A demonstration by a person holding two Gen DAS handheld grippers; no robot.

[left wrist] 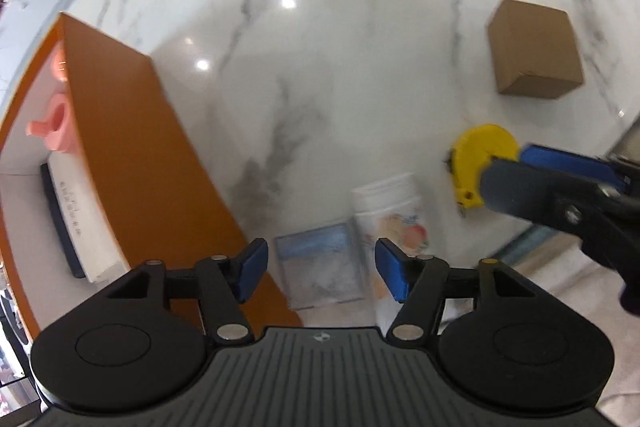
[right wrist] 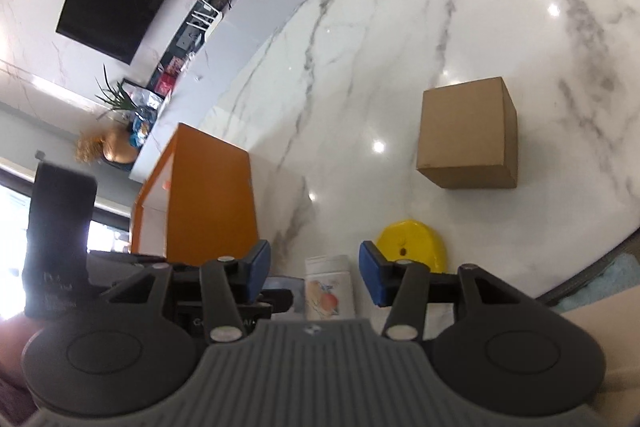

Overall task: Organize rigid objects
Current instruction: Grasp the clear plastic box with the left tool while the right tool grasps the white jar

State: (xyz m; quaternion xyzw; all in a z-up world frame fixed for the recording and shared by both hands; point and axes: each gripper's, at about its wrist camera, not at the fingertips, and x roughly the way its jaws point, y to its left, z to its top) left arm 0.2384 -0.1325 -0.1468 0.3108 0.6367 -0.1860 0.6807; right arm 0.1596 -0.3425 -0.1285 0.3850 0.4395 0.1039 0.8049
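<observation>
Left wrist view is showing the left gripper (left wrist: 320, 269) hanging spread over a clear case (left wrist: 320, 267) lying beside the orange box (left wrist: 132, 147). Right gripper (right wrist: 314, 273) is hovering spread, empty, above the bottle (right wrist: 329, 287). Straddling the case squarely before closing looks wise.

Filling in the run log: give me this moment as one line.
left claw: open, over clear case | right claw: open, near yellow tape | jar: lying down | orange box: partly filled | brown box: untouched
</observation>
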